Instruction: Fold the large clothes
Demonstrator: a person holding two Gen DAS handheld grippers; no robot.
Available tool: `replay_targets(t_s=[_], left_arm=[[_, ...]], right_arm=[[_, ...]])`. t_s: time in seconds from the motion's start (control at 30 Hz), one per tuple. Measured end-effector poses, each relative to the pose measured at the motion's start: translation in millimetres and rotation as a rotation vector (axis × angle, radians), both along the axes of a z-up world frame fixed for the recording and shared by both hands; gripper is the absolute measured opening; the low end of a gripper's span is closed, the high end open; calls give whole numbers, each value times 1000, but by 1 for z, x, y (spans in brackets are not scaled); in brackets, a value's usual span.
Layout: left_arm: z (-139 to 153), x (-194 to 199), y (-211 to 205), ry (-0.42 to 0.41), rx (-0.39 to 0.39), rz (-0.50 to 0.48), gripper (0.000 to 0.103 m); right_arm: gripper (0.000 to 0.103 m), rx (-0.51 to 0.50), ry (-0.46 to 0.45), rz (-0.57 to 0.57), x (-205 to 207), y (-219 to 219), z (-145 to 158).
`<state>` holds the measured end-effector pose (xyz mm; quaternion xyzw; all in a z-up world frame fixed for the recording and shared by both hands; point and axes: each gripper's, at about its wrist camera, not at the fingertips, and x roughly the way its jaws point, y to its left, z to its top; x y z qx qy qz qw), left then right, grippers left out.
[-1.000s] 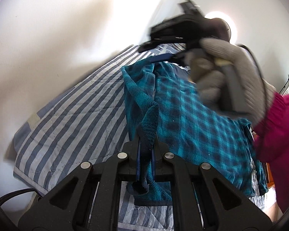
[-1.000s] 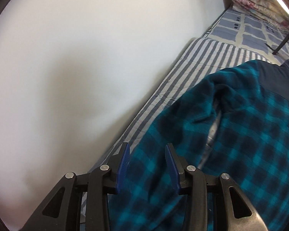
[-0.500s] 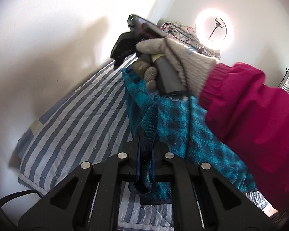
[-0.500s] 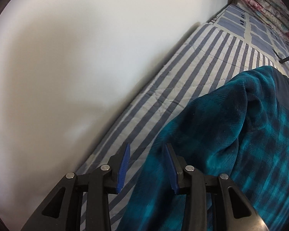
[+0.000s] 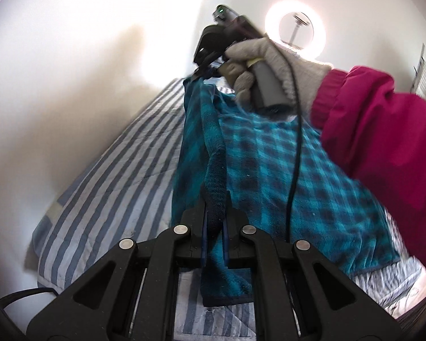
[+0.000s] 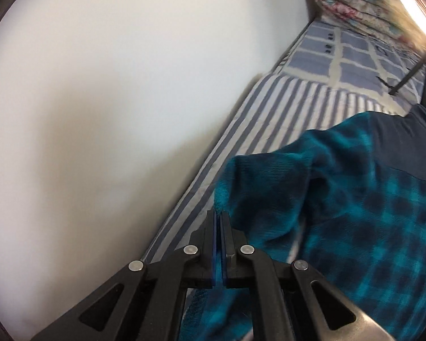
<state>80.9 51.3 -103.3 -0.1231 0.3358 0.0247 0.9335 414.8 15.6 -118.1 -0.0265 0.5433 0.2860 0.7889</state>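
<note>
A teal and dark blue plaid fleece garment (image 5: pixel 284 176) lies on the striped bed. My left gripper (image 5: pixel 214 210) is shut on a bunched edge of the garment near its hem. My right gripper (image 6: pixel 220 218) is shut on another edge of the same garment (image 6: pixel 340 199), near the wall side of the bed. In the left wrist view the right gripper (image 5: pixel 206 69) shows farther along the garment's left edge, held by a gloved hand (image 5: pixel 269 65) with a magenta sleeve. The garment's edge is lifted between the two grippers.
The blue and white striped bedcover (image 5: pixel 122 176) runs along a white wall (image 6: pixel 99 99). A floral rolled quilt (image 6: pixel 360 8) and a checked blanket (image 6: pixel 352 56) lie at the bed's far end. A ring light (image 5: pixel 295 32) glows there, its stand legs (image 6: pixel 409 76) on the bed.
My right gripper has moved left to the garment's wall-side edge and shut on it; it was open before. The left gripper has kept its grip, with the cloth now pulled taut.
</note>
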Motion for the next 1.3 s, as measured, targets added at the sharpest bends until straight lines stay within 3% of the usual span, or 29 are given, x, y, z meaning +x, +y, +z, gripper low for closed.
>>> replay_targets(t_s=[0.2,0.53,0.57,0.6,0.63,0.7,0.83,0.9,0.97,1.03,1.17,1.3], left_arm=[[-9,3,-39,35,55,-93,5],[-21,1,-83,94,116,-221,7],[-22,0,-85,103,116,-227,10],[-22,-1,-86,112,108,-236,23],[-21,-4,-87,117,92,-246,45],[-15,-14,-89,96,70,-250,65],[0,-31,-80,75,37,-283,66],[4,-36,-64,80,13,-270,65],[3,-35,-41,97,-14,-230,65],[0,-33,-15,120,-52,-163,54],[-19,-24,35,182,-272,-80,50],[-37,-17,42,224,-403,-86,50]], right_arm=[[0,104,8,-98,5,-78,12],[0,127,63,-237,-5,-186,-27],[0,126,70,-245,-7,-192,-32],[0,124,79,-255,-9,-199,-38],[0,118,91,-266,-10,-206,-45],[1,99,114,-291,-12,-217,-59],[9,36,139,-299,-22,-233,-75],[22,19,143,-292,-33,-242,-76],[23,37,153,-280,-48,-252,-73],[24,59,162,-244,-69,-263,-69],[28,70,183,-165,-119,-276,-64],[28,87,228,-101,-160,-281,-71]])
